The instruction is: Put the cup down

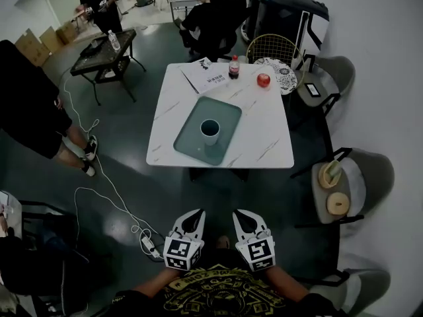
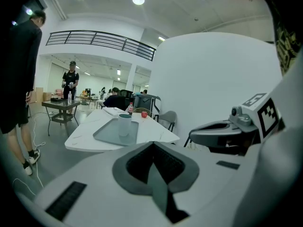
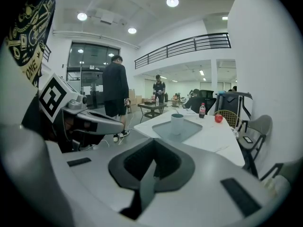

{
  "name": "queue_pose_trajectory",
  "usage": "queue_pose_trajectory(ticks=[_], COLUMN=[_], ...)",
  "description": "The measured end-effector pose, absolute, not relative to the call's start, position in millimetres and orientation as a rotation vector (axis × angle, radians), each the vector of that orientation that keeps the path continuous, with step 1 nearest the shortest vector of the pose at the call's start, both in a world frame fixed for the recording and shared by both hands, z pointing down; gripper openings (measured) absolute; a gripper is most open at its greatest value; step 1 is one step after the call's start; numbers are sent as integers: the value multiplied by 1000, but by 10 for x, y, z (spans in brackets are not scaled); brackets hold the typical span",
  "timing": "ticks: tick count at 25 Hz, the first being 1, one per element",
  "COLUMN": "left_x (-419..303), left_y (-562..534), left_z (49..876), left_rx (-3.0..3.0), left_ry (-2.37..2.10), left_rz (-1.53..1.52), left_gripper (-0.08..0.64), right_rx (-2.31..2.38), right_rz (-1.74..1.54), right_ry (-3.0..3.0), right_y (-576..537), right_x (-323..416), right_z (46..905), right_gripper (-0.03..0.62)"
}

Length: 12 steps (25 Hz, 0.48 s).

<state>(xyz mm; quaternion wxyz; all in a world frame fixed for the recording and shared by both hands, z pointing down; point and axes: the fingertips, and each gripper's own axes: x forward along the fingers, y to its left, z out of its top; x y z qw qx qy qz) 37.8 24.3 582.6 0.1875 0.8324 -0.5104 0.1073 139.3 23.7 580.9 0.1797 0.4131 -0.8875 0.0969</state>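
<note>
On the white, marble-veined square table [image 1: 264,140] we see a flat grey-green rectangular tray with rounded corners [image 1: 192,144]. Upright near its middle stands a smooth white cylindrical cup with a dark rim [image 1: 210,131]. Beyond the tray we find a round red apple [image 1: 264,80], a dark drink bottle with a red label [image 1: 233,67], a printed booklet [image 1: 206,75] and, by the far right corner, a patterned round plate [image 1: 285,75]. A grey upholstered chair [image 1: 370,177] stands at the table's right, and a thin white cable [image 1: 106,185] snakes over the dark glossy floor on the left. Between the cup and our grippers lie the table's near edge and a stretch of floor. The left gripper [image 1: 193,218] and right gripper [image 1: 243,218], white shells with dark grey pads, sit side by side close to our body, well apart from the cup. Each has its jaws pressed together on nothing.
</note>
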Motion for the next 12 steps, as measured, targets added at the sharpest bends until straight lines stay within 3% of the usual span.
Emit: queue_pose_trajectory(ticks=[12], left_x=[302], left_y=[279], left_z=[5791], left_rx=[2318], left_ry=[-1477], left_rz=[299], left_gripper=[9], right_rx=[1145], right_rz=[269], right_ry=[-2521], right_y=[222], right_x=[1359], right_z=[5774], right_gripper=[5])
